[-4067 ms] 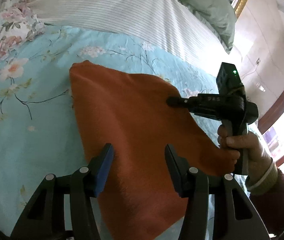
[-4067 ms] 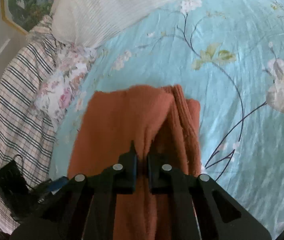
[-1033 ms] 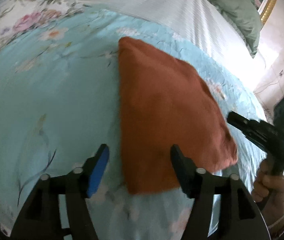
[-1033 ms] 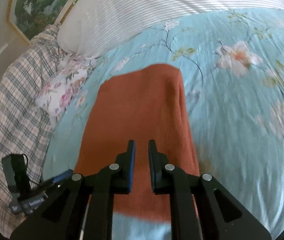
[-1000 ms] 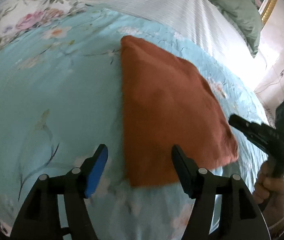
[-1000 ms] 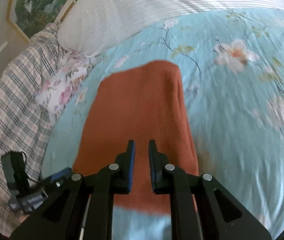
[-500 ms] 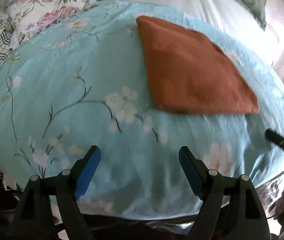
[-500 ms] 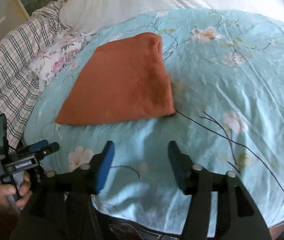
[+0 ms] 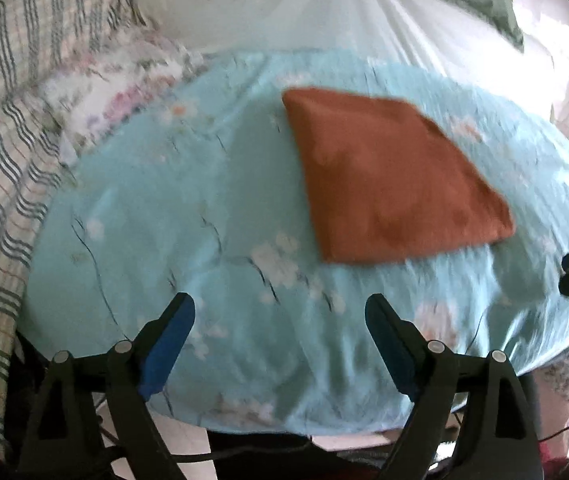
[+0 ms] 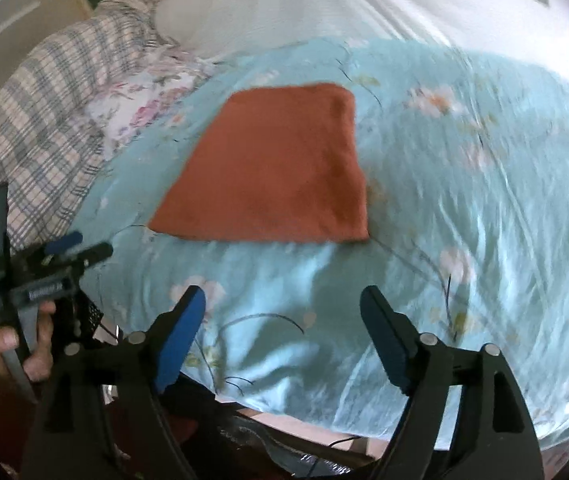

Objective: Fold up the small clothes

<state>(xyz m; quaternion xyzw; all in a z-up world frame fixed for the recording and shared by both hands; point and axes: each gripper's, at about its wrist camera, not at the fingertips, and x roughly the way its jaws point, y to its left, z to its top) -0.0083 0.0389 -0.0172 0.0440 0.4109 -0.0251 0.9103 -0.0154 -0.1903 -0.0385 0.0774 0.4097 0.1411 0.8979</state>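
Only the right wrist view showed a hand [image 10: 24, 344] gripping the left hand-held gripper [image 10: 78, 246]. The folded rust-orange cloth [image 9: 388, 176] lay on the bed [image 9: 164, 220] ahead of both hand-held grippers, whose jaws had just been opening and stood wide, nothing between them; right hand-held gripper [image 10: 284, 312].

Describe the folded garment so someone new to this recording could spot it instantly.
Find the bed's light blue floral sheet. Near its middle lies the rust-orange cloth, folded flat, untouched by either gripper. It is the only plain, solid-coloured piece among the flowered and checked bedding.

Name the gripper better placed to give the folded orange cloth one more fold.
Right, marginally. The orange cloth lies almost straight ahead of the open right gripper; from the open left gripper it sits off to one side. Neither touches it.
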